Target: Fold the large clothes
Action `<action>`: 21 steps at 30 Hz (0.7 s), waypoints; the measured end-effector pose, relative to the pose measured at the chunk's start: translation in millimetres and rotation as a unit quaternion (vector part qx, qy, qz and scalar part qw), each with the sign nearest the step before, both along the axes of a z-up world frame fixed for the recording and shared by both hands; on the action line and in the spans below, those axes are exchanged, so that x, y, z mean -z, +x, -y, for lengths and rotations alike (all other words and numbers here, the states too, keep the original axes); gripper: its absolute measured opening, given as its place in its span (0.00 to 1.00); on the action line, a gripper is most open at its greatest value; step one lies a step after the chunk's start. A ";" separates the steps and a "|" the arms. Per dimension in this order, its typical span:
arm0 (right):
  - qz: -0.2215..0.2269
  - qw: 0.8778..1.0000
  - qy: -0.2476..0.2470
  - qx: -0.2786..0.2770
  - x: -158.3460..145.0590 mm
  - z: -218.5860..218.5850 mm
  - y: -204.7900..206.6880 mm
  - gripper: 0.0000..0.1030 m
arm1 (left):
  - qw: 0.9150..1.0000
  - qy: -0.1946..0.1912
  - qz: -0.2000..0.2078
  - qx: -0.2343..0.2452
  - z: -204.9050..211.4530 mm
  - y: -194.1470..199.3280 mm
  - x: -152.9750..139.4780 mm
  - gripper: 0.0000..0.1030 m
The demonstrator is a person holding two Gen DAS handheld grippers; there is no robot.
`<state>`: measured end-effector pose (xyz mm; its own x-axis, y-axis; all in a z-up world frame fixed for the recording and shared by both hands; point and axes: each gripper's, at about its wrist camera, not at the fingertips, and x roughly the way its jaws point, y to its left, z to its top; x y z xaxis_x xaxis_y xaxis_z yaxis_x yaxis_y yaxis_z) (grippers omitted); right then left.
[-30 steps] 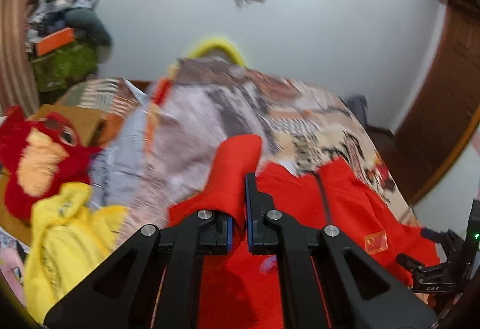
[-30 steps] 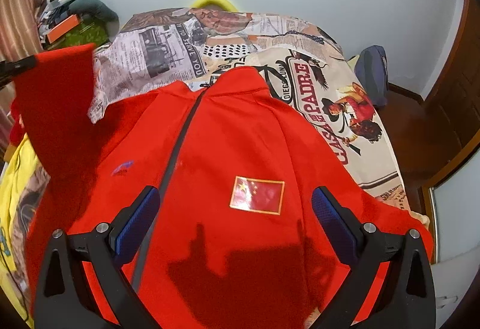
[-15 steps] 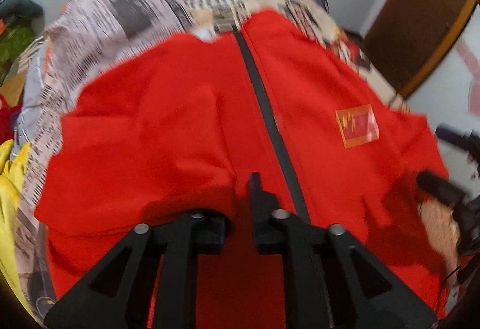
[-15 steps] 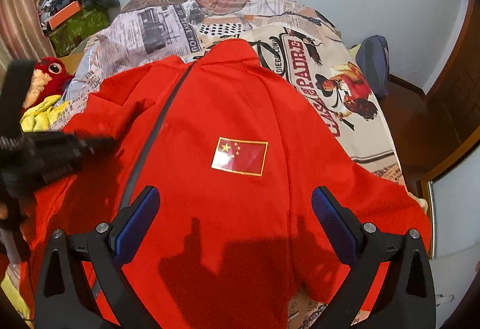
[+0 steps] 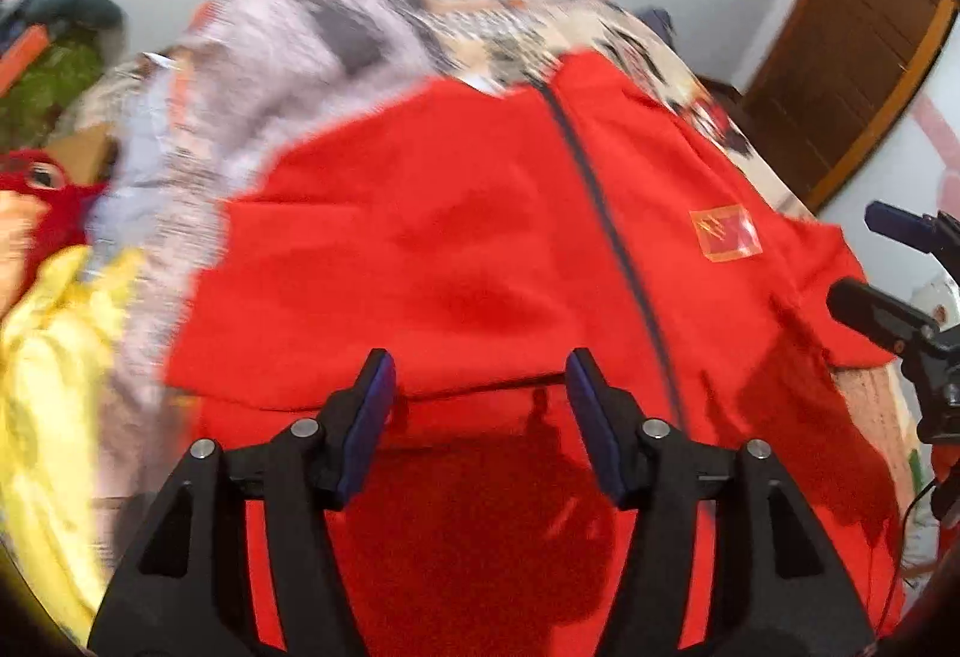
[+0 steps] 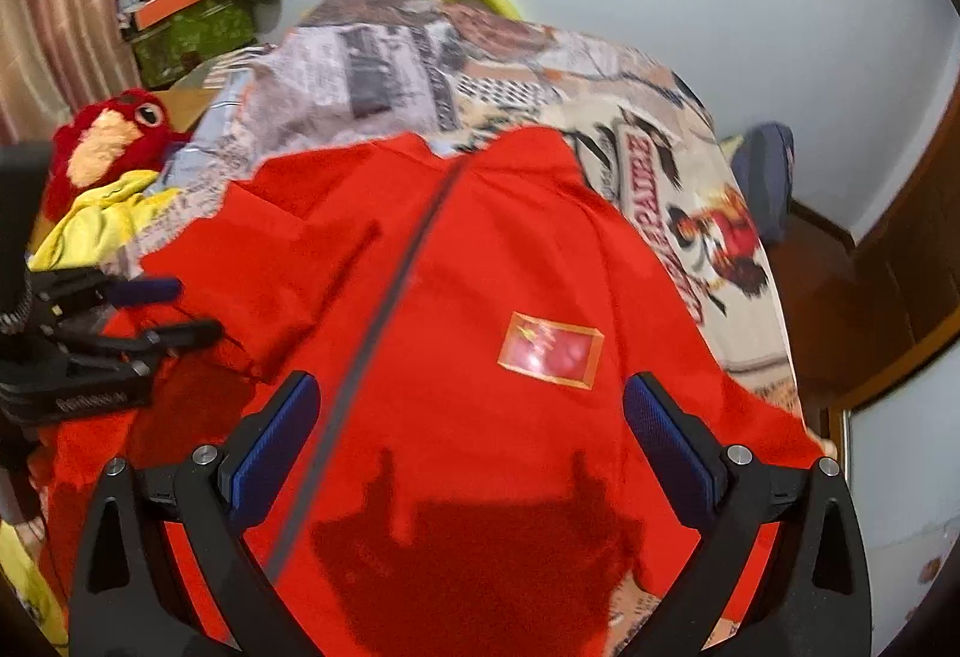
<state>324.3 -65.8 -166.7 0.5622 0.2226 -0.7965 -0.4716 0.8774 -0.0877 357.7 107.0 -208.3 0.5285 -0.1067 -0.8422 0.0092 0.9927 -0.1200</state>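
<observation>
While both grippers gape empty, left gripper [image 5: 480, 387], right gripper [image 6: 471, 405], smooth red jacket [image 6: 480, 267], sleeve folded across

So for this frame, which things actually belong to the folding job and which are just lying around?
Part of the job:
- red jacket, spread on the bed, one sleeve folded in
- left gripper, open
- right gripper, open

Just lying about:
- printed bedspread
- red plush toy
- yellow garment
- green box
- dark bag
</observation>
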 end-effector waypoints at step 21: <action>-0.103 0.984 -0.019 -0.147 87.7 -226.3 10.3 0.92 | 0.988 0.023 0.033 -0.147 -202.7 -65.6 -14.6 0.58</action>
